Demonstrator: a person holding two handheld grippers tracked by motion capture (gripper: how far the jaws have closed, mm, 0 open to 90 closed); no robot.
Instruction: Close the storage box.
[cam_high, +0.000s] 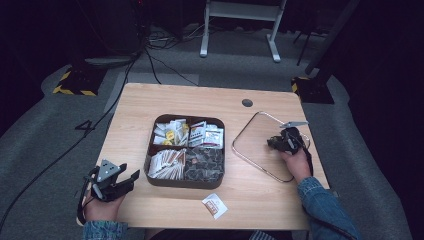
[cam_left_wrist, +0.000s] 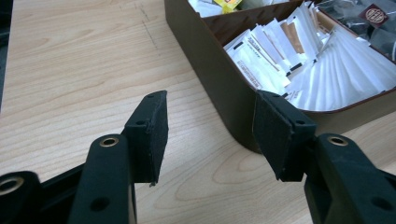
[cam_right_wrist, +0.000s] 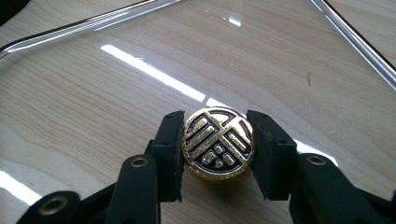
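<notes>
Right gripper (cam_right_wrist: 217, 144) pinching gold knob (cam_right_wrist: 218, 142) on glass lid (cam_high: 250, 142), left gripper (cam_left_wrist: 210, 135) spread beside brown box (cam_left_wrist: 219, 79).

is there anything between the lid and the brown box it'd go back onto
Nothing visible. The right tool grips the glass lid's gold knob, and bare table lies between the lid and the open brown box.

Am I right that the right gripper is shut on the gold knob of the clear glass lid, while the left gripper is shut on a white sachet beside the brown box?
Not quite. The right gripper is indeed shut on the gold knob of the glass lid, but the left gripper holds nothing: the left gripper view shows its jaws open over bare table beside the brown box.
</notes>
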